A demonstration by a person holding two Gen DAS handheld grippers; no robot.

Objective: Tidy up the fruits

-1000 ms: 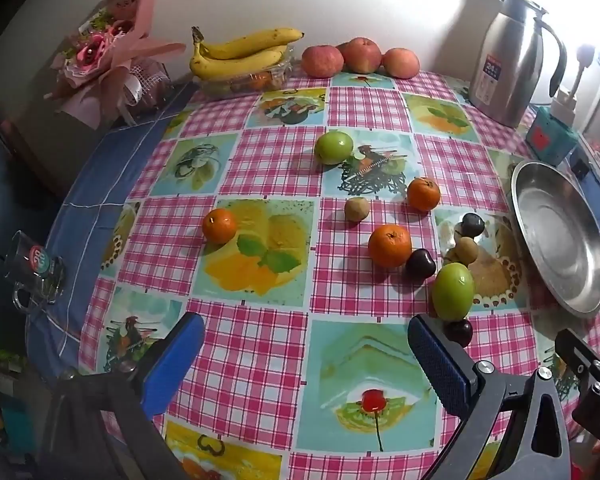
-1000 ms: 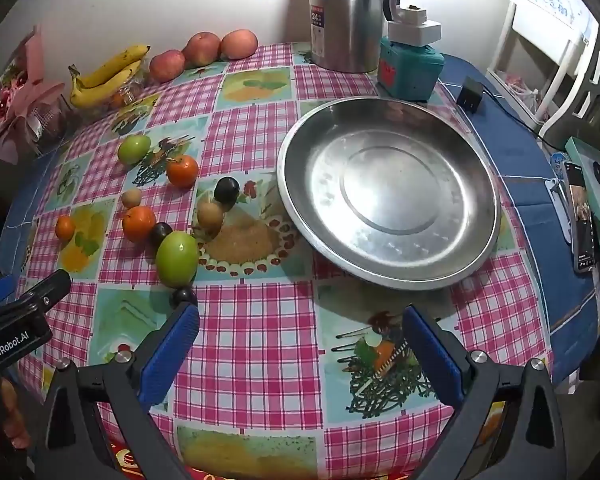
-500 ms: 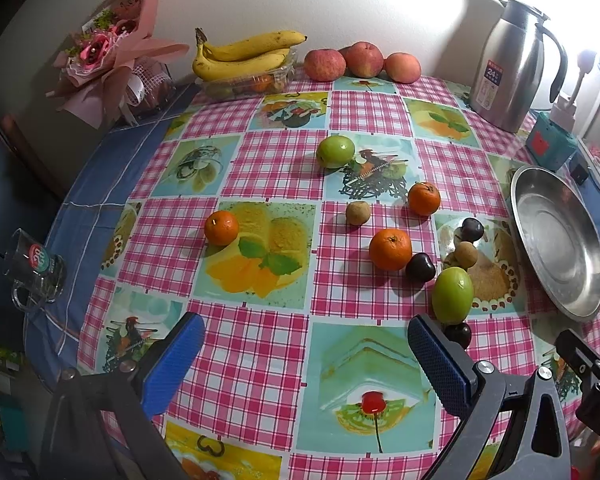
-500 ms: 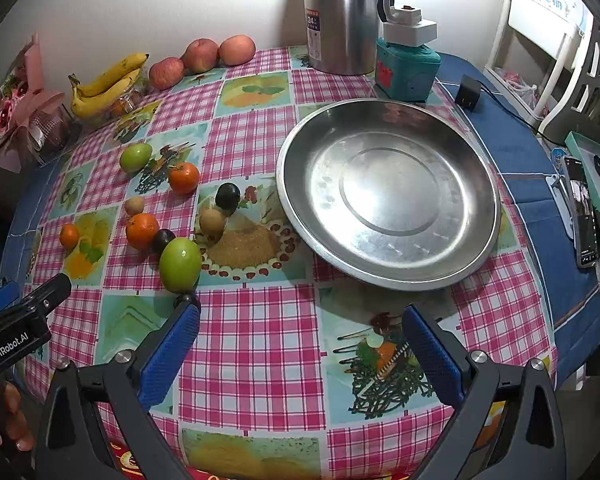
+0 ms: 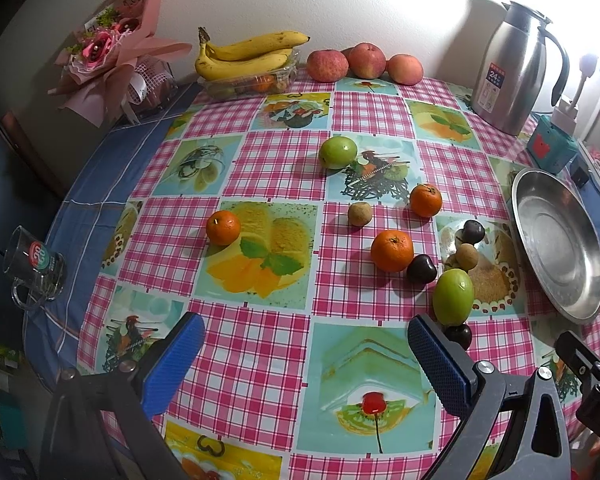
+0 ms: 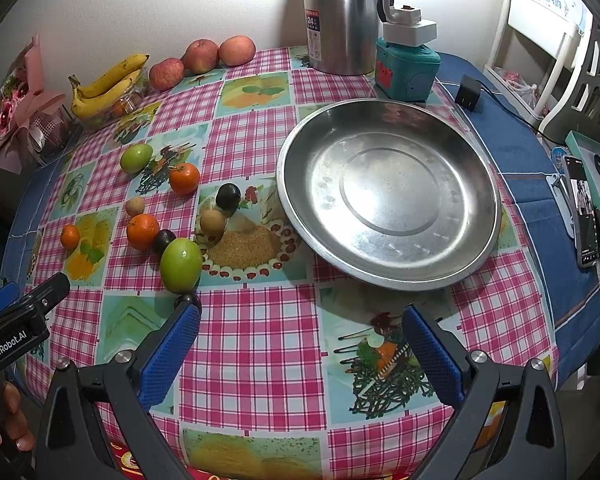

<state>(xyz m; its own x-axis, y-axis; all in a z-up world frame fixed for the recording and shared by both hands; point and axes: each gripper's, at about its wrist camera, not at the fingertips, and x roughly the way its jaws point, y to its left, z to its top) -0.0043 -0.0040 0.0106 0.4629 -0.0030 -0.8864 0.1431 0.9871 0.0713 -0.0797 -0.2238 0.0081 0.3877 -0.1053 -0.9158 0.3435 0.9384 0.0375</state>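
Loose fruit lies on the checked tablecloth: a near green fruit, a far green fruit, three oranges, small brown fruits and dark plums. An empty steel plate lies to the right of them. My left gripper is open and empty, near the front edge. My right gripper is open and empty, in front of the plate.
Bananas on a clear box and three apples line the back wall. A steel jug, a teal box, a bouquet, a glass mug and a phone sit around the table's edges.
Both grippers have drifted slightly; the fruit and plate sit a little lower in view. Nothing on the table has moved. Both grippers stay open.
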